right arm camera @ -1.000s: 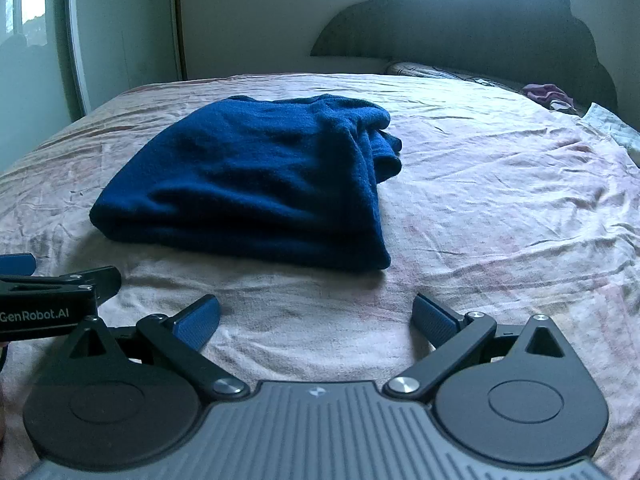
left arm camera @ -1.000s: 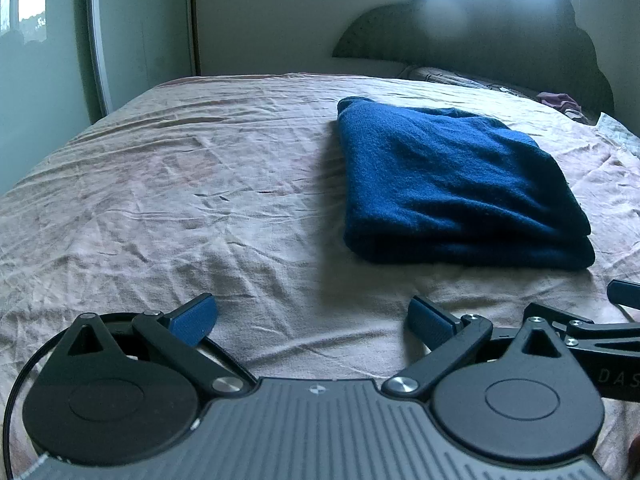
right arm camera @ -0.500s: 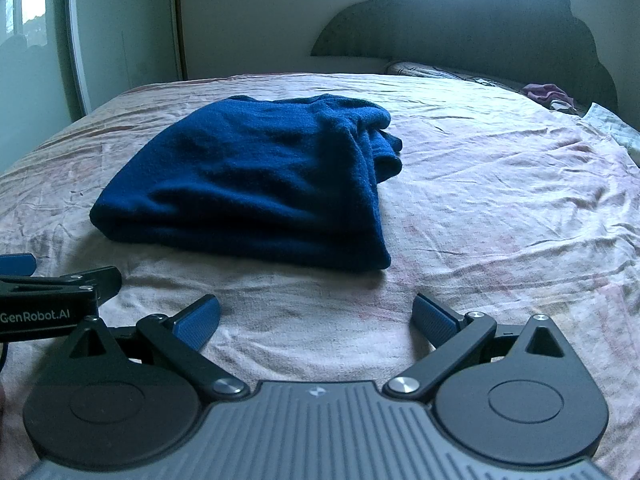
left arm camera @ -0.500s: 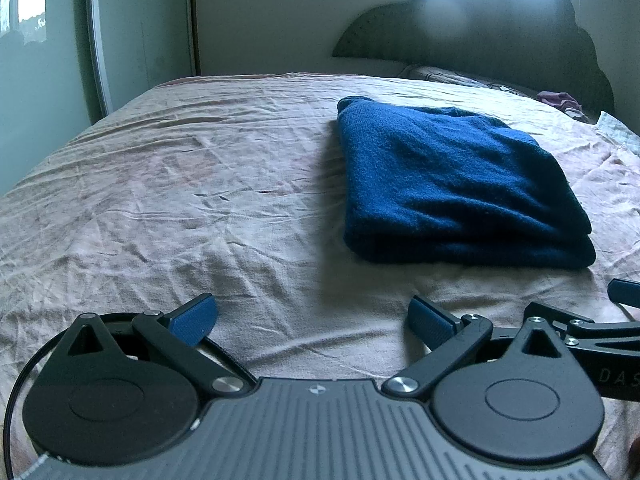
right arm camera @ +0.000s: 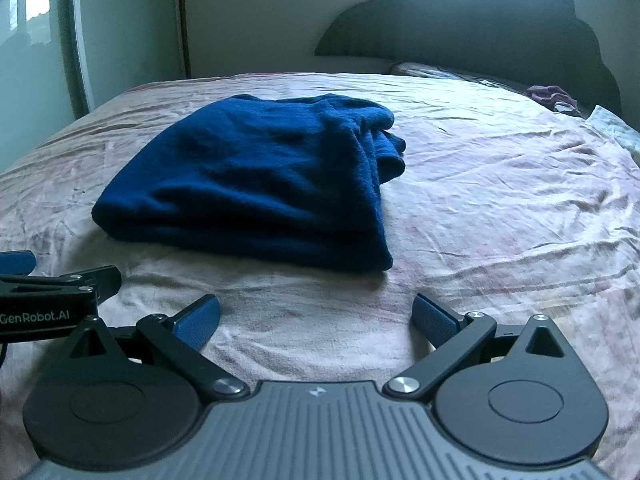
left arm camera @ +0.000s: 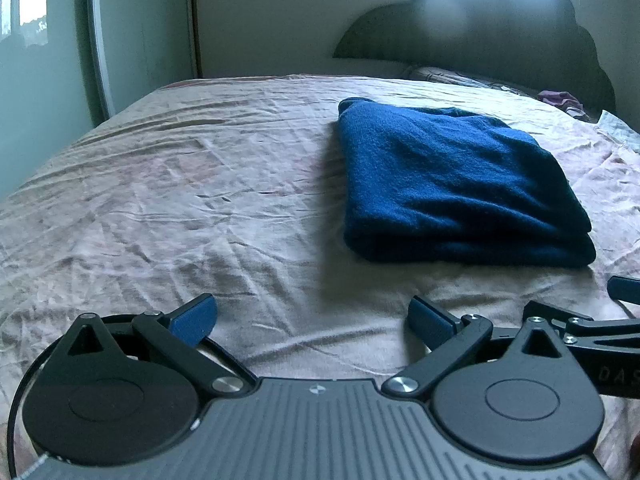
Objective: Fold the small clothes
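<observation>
Two handheld grippers sit low and level, side by side, both pointing the same way. The left gripper has its blue-padded fingers spread wide with nothing between them. The right gripper matches it, its blue pads set far apart and empty. Each device edges into the other's view: the right one's black linkage at the left camera's right margin, the left one's at the right camera's left margin.

Black linkage left gripper with blue-padded jaws, ribbed grey housing.
</observation>
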Available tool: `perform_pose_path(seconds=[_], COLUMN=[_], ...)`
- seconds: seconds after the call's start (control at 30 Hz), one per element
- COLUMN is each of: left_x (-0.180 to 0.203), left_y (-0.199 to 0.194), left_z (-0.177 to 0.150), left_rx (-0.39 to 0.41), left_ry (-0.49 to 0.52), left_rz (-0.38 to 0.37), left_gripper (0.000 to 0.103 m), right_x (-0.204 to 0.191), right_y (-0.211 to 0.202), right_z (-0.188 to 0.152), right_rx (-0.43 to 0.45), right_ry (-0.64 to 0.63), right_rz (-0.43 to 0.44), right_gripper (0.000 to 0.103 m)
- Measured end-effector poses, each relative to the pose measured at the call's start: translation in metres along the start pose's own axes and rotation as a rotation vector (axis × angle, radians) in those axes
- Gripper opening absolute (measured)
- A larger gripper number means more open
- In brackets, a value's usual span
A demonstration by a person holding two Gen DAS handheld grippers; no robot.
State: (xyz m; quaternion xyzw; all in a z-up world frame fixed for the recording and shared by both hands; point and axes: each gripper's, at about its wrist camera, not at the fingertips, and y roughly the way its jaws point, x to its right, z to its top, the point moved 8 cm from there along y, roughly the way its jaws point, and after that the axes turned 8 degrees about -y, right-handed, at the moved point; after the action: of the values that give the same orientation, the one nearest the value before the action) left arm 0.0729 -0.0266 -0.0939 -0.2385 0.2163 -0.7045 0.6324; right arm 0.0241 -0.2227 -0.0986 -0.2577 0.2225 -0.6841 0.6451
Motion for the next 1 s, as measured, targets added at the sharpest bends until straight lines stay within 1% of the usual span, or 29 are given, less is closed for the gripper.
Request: perform_pose_path(seconds=[1.0], left_x=[-0.0019], left_y=[-0.0014], left_z=[-0.0011], left_rx=[-0.001], left_ry=[-0.002], left_rz=[0.001], left_gripper=[0.103], right_x=[-0.0008], right_y=[0.0000], right_z=[-0.0001], right_rx=[0.002], right_ry=[-0.009], right_rz=[0.011], right_gripper=[0.103])
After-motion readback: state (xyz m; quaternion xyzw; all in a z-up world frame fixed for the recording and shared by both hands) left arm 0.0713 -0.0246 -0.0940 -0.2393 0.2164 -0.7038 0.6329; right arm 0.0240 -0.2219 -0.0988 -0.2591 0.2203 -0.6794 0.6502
